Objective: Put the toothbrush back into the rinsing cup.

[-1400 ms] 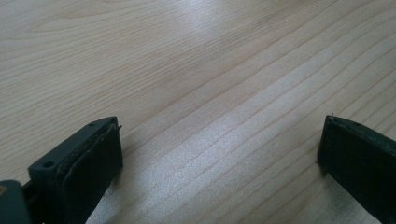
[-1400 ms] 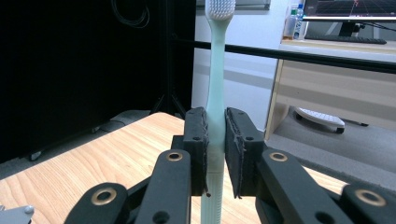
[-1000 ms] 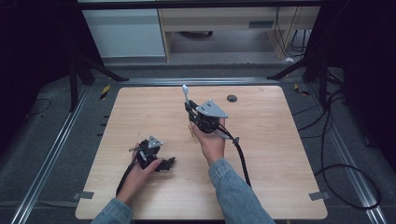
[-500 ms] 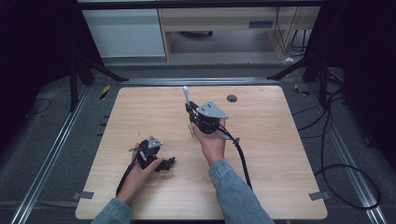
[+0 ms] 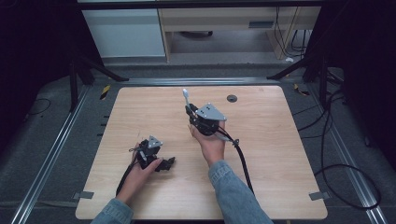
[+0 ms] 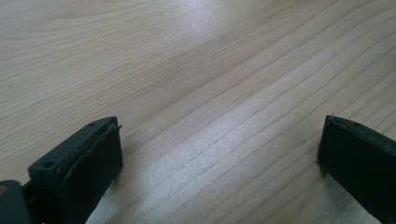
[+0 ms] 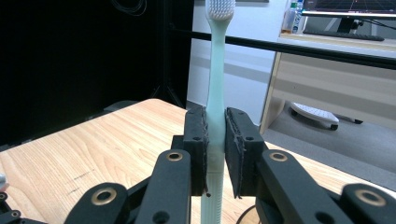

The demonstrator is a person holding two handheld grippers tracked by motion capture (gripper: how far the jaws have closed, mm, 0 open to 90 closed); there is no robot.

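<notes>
Nothing has visibly changed since the earlier frames: both hands sit where they were and the toothbrush (image 5: 186, 97) keeps its place and tilt. The right gripper (image 5: 190, 112) is held above the middle of the desk (image 5: 280, 154), a little toward the far edge, its jaws clamped on the handle of the pale green toothbrush, whose white bristle head points toward the far edge. In the right gripper view the toothbrush (image 7: 216, 84) rises upright between the two black pads (image 7: 195, 140), which press on its handle from both sides. The left gripper (image 5: 164, 163) rests low near the desk's near-left corner; in the left gripper view its jaws stand wide apart with bare wood grain between them and nothing held. A small dark round grommet (image 5: 232, 98) sits in the desk near the far edge, right of the brush head and well apart from it. A black cable (image 5: 243, 163) trails from the right gripper toward the near edge. Nothing stands between the two grippers.
</notes>
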